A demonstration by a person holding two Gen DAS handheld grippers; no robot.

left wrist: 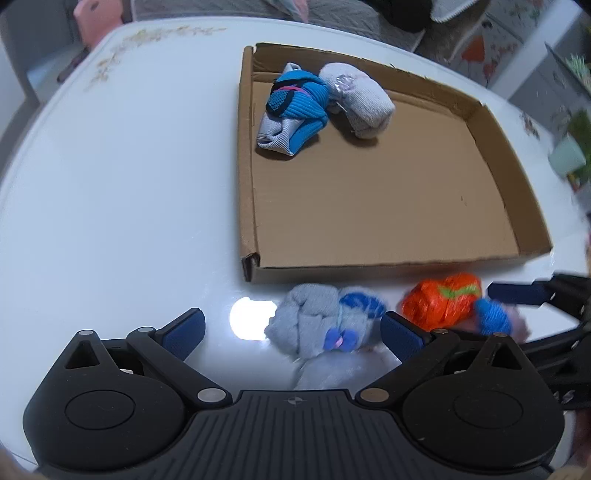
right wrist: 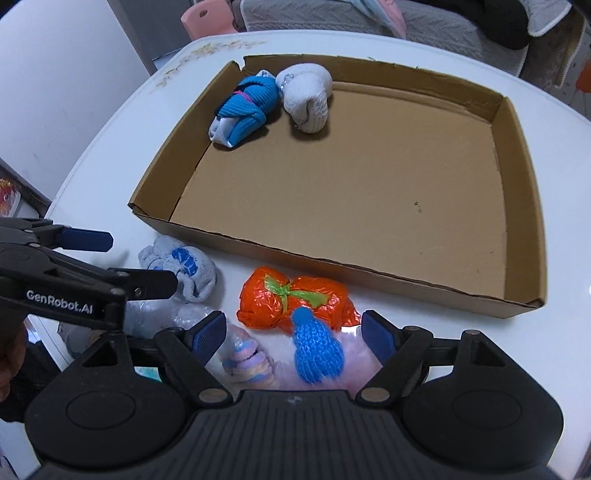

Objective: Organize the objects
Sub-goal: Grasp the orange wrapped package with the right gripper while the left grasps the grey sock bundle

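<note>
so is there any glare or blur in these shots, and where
Left wrist view: a bright glare spot on the white table beside the grey sock bundle, which looks smeared, like the orange bundle. Right wrist view: sharper; the cardboard tray bows from fisheye distortion.

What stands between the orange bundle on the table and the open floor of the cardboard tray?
Only the tray's low near wall. The orange bundle lies just outside it, and the tray floor beyond is bare; the two sock rolls sit in the far corner.

Glossy white table [left wrist: 110, 177] (floral edge) – grey sofa [right wrist: 424, 22], pink chair [left wrist: 98, 16]
</note>
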